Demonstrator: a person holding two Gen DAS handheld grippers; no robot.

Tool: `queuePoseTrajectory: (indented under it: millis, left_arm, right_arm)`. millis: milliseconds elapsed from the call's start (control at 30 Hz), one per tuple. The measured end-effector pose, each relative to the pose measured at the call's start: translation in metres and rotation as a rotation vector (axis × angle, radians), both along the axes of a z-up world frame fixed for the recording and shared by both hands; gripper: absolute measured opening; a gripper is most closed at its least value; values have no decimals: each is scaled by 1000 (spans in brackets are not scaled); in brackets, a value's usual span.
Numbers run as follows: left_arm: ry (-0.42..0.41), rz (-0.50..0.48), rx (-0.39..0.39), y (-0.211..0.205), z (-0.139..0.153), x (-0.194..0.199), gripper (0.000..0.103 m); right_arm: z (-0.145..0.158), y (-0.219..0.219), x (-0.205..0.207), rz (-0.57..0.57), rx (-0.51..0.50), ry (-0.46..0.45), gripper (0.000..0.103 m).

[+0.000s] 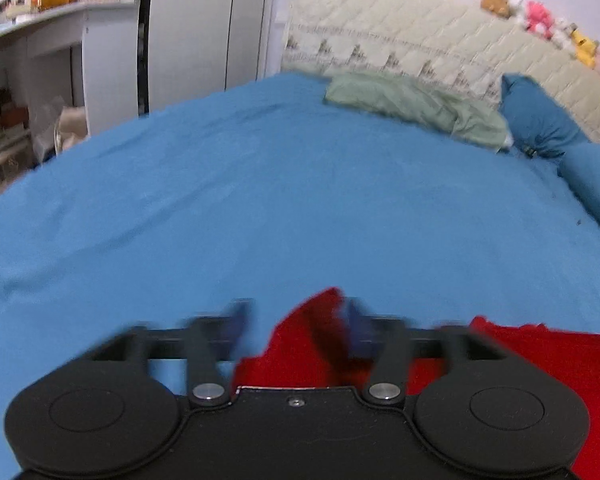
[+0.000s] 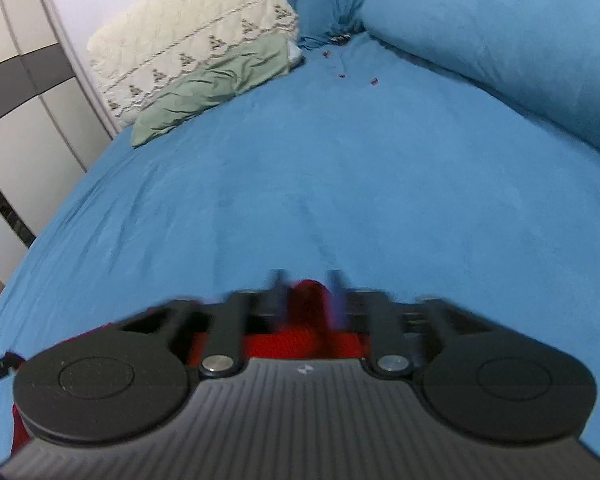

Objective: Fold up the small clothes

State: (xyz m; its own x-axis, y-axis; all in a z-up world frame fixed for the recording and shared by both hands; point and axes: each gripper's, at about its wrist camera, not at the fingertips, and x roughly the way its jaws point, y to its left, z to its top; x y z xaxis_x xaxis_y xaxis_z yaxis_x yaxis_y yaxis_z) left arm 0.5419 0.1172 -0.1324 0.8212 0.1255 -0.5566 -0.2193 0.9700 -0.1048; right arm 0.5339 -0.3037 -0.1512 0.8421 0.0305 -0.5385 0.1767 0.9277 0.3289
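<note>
A red garment (image 1: 540, 356) lies on the blue bedsheet (image 1: 280, 200) close under both grippers. In the left wrist view a raised red fold (image 1: 312, 320) stands between the fingers, against the right one. My left gripper (image 1: 296, 320) is open, its fingers blurred and well apart. In the right wrist view my right gripper (image 2: 306, 292) has its fingers close together with a bunch of the red garment (image 2: 306, 304) pinched between them. More red cloth shows under its body.
A crumpled green cloth (image 1: 416, 104) lies at the head of the bed by the cream quilted headboard (image 1: 420, 40). Blue pillows (image 2: 500, 40) sit at the right. Shelves (image 1: 28, 80) and a wardrobe (image 1: 204, 28) stand left of the bed.
</note>
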Motion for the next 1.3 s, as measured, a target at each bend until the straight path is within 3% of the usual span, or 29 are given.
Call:
queuePoseTrajectory:
  millis: [33,100,167,200,300,433,500,700,833,1000,1133,1300]
  left_arm:
    - [-26,-5,15,2,5,-7,82]
    - [-58,-40,41,2,16,-30,84]
    - [-44,-94,44,-2,19,-55,87]
    - [-24,-140,39,-6,15,-65,95]
    - [60,-235,48,-18,-6,-83,97]
    - [154,-222,96,-25,-34,-94,96]
    - [182,-217,88,-30,-43,-98,96]
    - [207,-194,107,-33,-39,-99,96]
    - [186,-205,96,-39,-11,-101,96]
    - [173,-312,98,-73,20,-114,101]
    - [179,-355,123,-109,15,-114,102]
    - [229,-403,126,-145,-15,-102,102]
  right_arm:
    - [4,0,-7,-5,-17,-25,96]
    - [11,4,-32,10,-42,-100,103]
    - [9,7,-50,75,-25,-95,103]
    - [6,10,-58,101,-25,-87,103]
    - [-13,23,-76,195,-24,-33,103]
    - [-48,32,-82,267,68,105,103]
    - [-54,35,-83,253,37,101,103]
    - [-45,43,-81,268,-14,138,103]
    - [-6,38,-100,336,-61,88,102]
    - [34,16,-119,361,-175,83,103]
    - [25,-3,-127,311,-196,141,102]
    - [-19,-10,-124,254,-152,165,96]
